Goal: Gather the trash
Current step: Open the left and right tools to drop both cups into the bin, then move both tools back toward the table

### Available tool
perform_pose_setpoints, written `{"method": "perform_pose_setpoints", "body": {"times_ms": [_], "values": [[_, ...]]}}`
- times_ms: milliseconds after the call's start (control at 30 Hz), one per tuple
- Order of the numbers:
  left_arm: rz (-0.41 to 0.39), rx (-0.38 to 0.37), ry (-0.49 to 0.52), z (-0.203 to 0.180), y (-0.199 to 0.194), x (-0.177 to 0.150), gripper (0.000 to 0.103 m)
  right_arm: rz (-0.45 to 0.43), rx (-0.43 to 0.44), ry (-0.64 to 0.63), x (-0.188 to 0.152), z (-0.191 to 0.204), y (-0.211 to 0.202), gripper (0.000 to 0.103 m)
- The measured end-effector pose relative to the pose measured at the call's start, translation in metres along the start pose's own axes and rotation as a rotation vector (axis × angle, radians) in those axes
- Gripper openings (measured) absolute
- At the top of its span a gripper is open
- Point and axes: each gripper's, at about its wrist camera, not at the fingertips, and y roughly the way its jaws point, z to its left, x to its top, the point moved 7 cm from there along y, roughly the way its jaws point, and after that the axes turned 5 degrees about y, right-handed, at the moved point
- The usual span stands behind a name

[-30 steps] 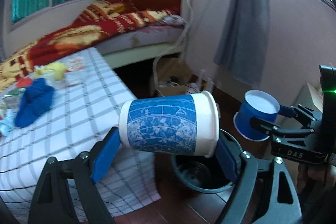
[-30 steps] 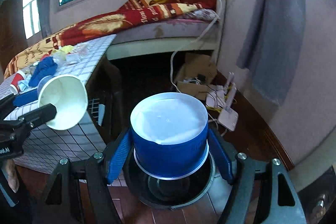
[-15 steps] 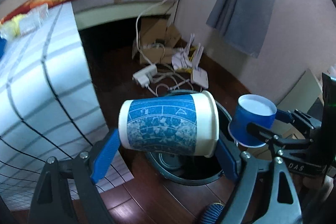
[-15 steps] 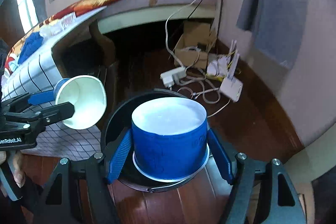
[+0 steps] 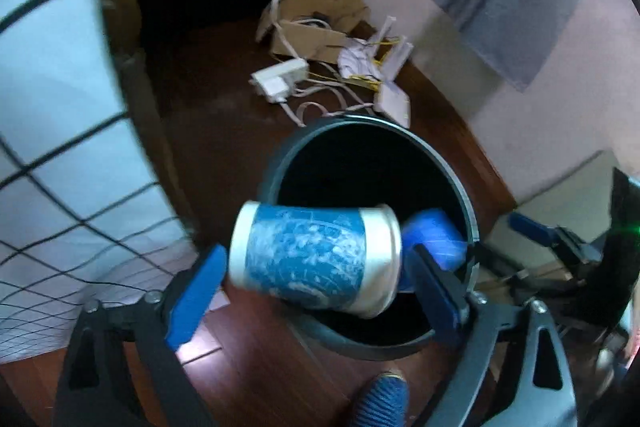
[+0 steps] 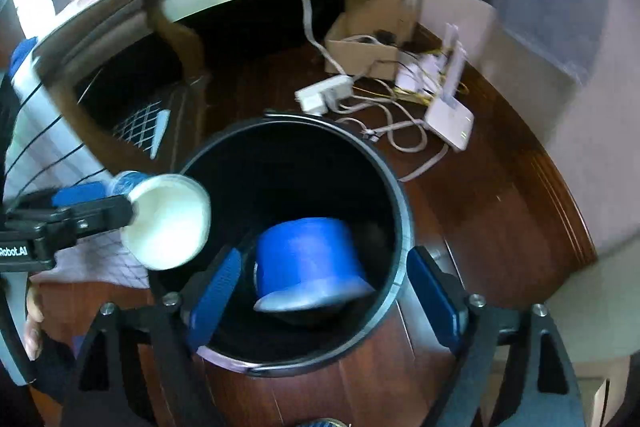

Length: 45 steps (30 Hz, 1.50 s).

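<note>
So we've got both grippers pointing down over the black trash bin (image 6: 396,227) on the dark wood floor. The left gripper (image 5: 316,287) is opening up right now — its blue pads stand clear of the paper cup (image 5: 316,259), the white one with the blue print. The cup lies sideways between the pads, over the near rim of the bin, and neither pad looks to be pressing on it. From the right wrist view we see straight into its white mouth.

The right gripper (image 6: 326,301) is opening too, jaws wide apart with nothing gripped. The solid blue cup (image 6: 310,265) sits below them inside the bin, blurred, tipped with its wider rim toward us — well apart from both pads.

Behind the bin there's a white power strip (image 6: 324,93), a tangle of cables, a white router (image 6: 450,121) and a cardboard box (image 6: 366,57) by the wall. The checked tablecloth (image 5: 52,147) hangs off to the left.
</note>
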Motion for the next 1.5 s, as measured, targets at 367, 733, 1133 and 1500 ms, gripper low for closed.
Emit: {"method": "perform_pose_setpoints", "body": {"times_ms": [367, 733, 1133, 1500], "values": [[-0.001, 0.073, 0.026, 0.008, -0.004, -0.007, 0.102, 0.023, -0.028, 0.088, 0.000, -0.008, -0.001, 0.088], [-0.014, 0.121, 0.039, 0.014, -0.014, -0.009, 0.102, 0.019, -0.023, 0.074, 0.002, 0.007, -0.007, 0.088], [-0.085, 0.158, 0.051, 0.019, -0.063, -0.014, 0.102, -0.035, -0.038, 0.086, 0.018, 0.030, -0.052, 0.088], [-0.178, 0.202, 0.037, 0.037, -0.129, -0.013, 0.102, -0.123, 0.017, 0.017, 0.033, 0.089, -0.096, 0.088]]}}
